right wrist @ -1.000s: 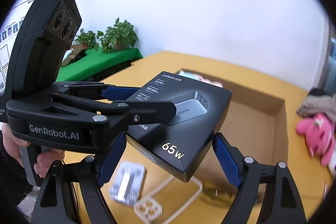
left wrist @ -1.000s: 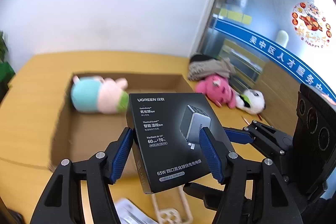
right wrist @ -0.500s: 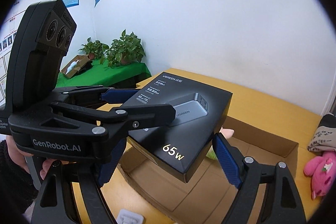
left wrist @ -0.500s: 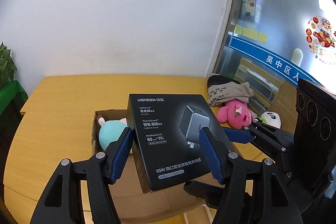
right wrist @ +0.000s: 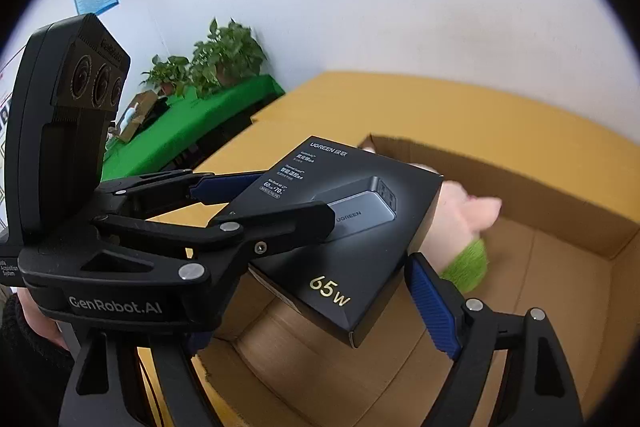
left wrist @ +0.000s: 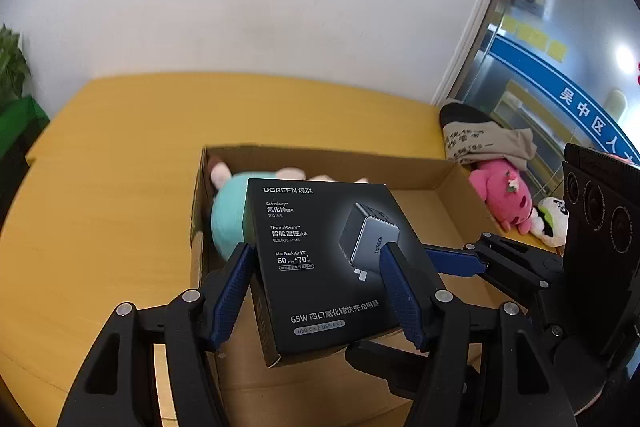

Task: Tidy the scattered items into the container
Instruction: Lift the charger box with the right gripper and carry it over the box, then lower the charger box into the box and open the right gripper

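Both sets of jaws are closing on nothing new: the left gripper (left wrist: 316, 291) is clamping the black charger box (left wrist: 328, 267) between its ribbed blue pads, one pad pressing the box's narrow left side and the other lying against its printed front near the right edge, while the right gripper (right wrist: 320, 307) is bracing the same box from the other side, one blue finger visible at the right edge of the box and the other hidden behind the left gripper's black body, so whether both its pads are actually pressing is hard to say. The box is a flat rectangular carton with a smooth, slightly glossy finish, white lettering and a picture of a grey cube-shaped charger, and it is hanging tilted over the open cardboard container (left wrist: 420, 171), a shallow brown corrugated tray with upright walls sitting on a yellow wooden table (left wrist: 100, 187). Inside the container, behind the box, a fuzzy plush toy (left wrist: 226, 223) in teal, pale pink and green is lying against the far left wall. Beyond the container's right corner, on the table, a pink plush (left wrist: 504, 199) and a small black-and-white panda plush (left wrist: 554, 221) are resting beside a crumpled beige cloth (left wrist: 480, 139). Leafy potted plants (right wrist: 224, 55) are standing on a green-covered surface by the white wall.
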`<state>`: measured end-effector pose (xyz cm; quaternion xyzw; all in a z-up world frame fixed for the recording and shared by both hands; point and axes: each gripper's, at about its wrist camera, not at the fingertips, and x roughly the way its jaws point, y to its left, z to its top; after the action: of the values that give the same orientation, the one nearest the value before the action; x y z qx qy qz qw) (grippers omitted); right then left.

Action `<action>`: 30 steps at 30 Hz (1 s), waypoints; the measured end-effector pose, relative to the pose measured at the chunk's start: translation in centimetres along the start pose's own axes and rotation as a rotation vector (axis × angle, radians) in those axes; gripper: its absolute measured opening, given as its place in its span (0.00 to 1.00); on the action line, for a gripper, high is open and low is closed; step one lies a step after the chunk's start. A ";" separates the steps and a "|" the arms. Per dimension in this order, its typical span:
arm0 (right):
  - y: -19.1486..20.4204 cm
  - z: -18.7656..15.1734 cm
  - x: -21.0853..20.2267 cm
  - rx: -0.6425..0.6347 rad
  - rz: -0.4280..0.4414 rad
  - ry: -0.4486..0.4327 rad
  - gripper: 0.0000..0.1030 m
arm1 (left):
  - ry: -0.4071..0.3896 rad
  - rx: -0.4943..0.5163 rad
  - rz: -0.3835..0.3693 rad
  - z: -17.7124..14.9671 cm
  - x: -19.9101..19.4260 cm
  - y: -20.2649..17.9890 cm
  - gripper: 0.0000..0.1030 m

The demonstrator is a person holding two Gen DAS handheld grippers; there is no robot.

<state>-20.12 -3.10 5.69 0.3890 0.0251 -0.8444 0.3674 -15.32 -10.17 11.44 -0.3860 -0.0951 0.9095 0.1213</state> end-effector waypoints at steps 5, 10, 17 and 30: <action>-1.2 -1.5 4.5 0.047 0.027 0.097 0.82 | 0.082 -0.028 0.020 -1.8 3.6 1.6 0.67; -1.9 -2.0 7.4 0.081 0.044 0.198 0.82 | 0.145 -0.040 0.048 -3.3 6.0 2.6 0.67; -1.5 -1.9 10.2 0.073 0.031 0.336 0.82 | 0.206 -0.045 0.095 -4.6 7.3 2.6 0.65; 0.0 -4.2 4.2 0.058 -0.114 0.177 0.85 | 0.083 0.005 0.159 -5.8 2.1 1.0 0.75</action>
<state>-19.30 -4.23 -0.07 0.4705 0.0551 -0.8267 0.3037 -12.67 -10.04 5.79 -0.4294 -0.0564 0.8998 0.0534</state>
